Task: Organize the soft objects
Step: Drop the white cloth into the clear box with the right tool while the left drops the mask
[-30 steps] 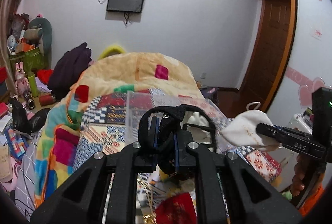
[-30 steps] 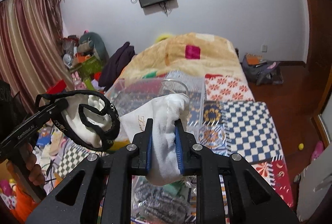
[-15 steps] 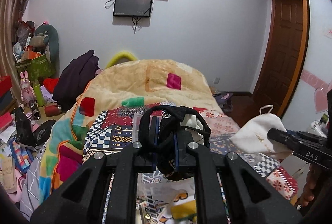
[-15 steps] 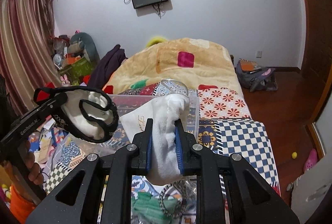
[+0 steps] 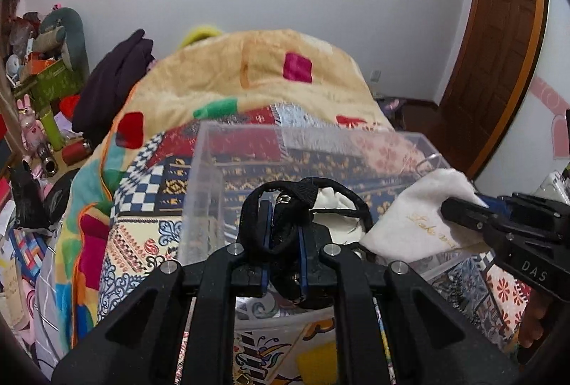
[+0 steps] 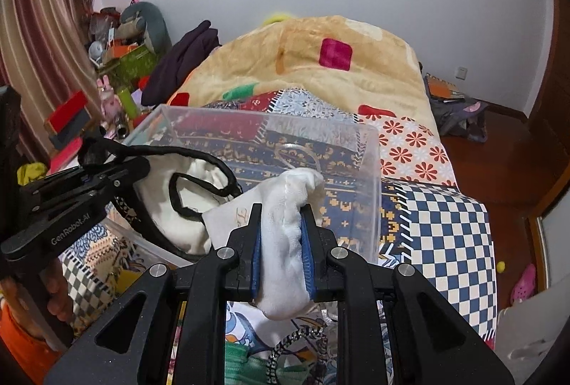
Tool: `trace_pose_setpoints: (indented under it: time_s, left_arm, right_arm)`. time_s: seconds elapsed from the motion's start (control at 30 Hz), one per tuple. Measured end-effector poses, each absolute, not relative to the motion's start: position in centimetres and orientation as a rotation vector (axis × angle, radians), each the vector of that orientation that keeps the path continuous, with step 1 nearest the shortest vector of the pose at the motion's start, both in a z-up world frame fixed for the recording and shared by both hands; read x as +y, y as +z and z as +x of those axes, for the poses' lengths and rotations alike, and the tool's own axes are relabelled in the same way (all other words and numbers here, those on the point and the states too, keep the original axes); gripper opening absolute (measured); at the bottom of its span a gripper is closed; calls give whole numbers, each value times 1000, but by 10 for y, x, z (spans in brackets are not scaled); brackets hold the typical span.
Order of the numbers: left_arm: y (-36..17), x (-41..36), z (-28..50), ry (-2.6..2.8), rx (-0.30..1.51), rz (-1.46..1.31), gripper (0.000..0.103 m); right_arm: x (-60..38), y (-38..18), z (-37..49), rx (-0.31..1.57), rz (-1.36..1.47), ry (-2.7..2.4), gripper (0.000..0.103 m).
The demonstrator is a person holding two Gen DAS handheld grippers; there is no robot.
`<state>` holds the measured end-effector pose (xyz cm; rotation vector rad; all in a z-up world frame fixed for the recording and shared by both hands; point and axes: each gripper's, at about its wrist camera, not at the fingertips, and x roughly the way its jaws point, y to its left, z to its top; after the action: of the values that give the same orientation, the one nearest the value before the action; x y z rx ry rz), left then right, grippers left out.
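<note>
White pouch [image 6: 285,264] with gold lettering, clamped in right gripper [image 6: 281,260]; left gripper [image 5: 283,253] pinches black-trimmed cream bag [image 6: 185,203].

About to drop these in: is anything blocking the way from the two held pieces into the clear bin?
Nothing visible does. The clear bin has no lid, and both the white pouch and the black-trimmed item are held over its open top.

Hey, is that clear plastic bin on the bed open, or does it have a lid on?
Open. The clear bin shows a bare rim with no lid across it, and the bedspread pattern shows through its walls.
</note>
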<state>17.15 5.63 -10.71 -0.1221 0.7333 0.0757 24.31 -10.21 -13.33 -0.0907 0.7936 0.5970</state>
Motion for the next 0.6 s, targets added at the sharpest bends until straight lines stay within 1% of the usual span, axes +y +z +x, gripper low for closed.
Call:
trace_pose_setpoints:
  time_s: [0.1,0.17,0.2,0.23,0.27,0.3,0.37,0.4,0.47,0.53,0.6]
  left_arm:
    - [-111,57,172,75,751,-115,13]
    - [-111,58,169,61,760,-125,23]
    - [-111,59,168,56,762,-130,26]
    - [-110,58,167,51,764,-131,31]
    - [-108,58,164,44,762,-133,36]
    - [-107,58,162,38,758,-134,38]
    - [-102,57,154,25,746,-131,46]
    - [-100,57,151,21,739,-128,48]
    - [-94,54,143,13,718,-124,56]
    - [-88,53,135,8,697,-120,59]
    - [-82,52,127,7,677,-114,64]
  right_arm:
    - [-102,-133,243,795,-109,599,20]
    - [-102,-134,241,794,-124,591,21]
    - [-101,-134,241,793,-133,591,22]
    - [-102,-134,239,791,-143,586,26]
    - [-101,-133,238,789,-148,582,34]
    - [-102,-132,237,785,-151,583,39]
    - [-104,-128,231,765,-149,586,59]
    - [-106,-126,228,752,-148,587,62]
    - [-109,-120,223,728,-148,589,70]
    - [-114,-114,218,712,-138,590,74]
    - [-120,-106,212,690,-122,586,77]
